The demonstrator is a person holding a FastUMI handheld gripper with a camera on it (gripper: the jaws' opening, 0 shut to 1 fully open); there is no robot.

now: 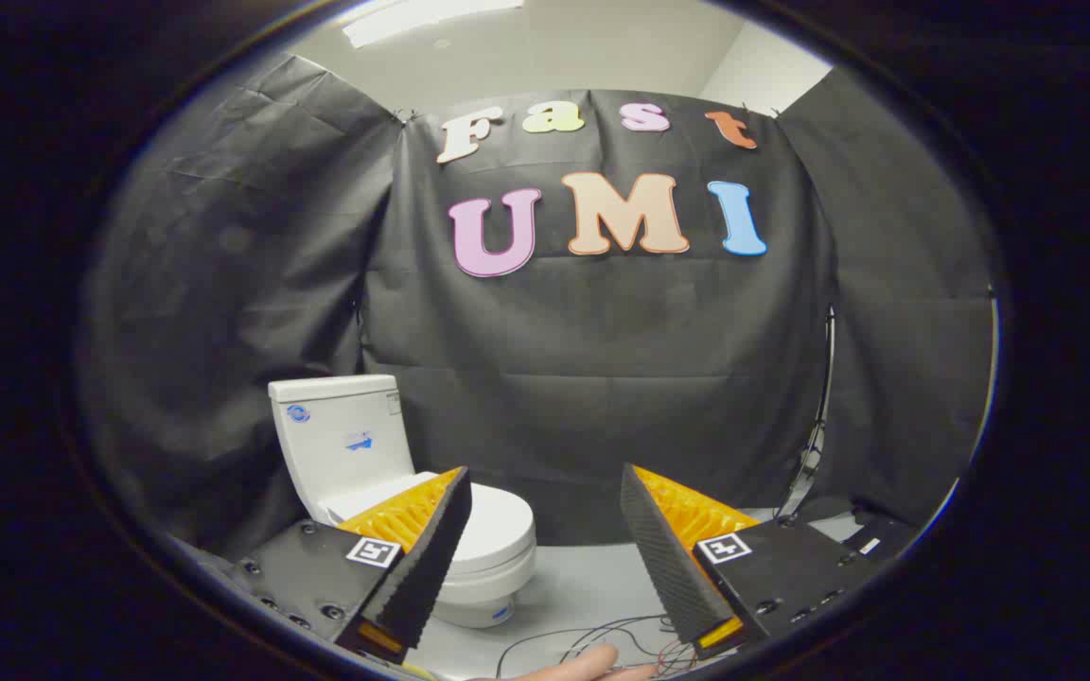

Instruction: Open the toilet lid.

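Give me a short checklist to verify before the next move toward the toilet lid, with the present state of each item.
1. Fingers apart: ok. The gripper is open, with nothing between the fingers.
2. Lid down: ok, it lies closed on the bowl, not yet lifted.
3. Gripper lined up with the lid: not ok. The toilet stands behind the left finger, not in the gap.
4. Contact with the lid: not ok, the fingers are apart from it.
5. Floor path: cannot tell. Loose cables lie ahead, low between the fingers.
6. Lid's front edge free: cannot tell, the left finger hides part of it.
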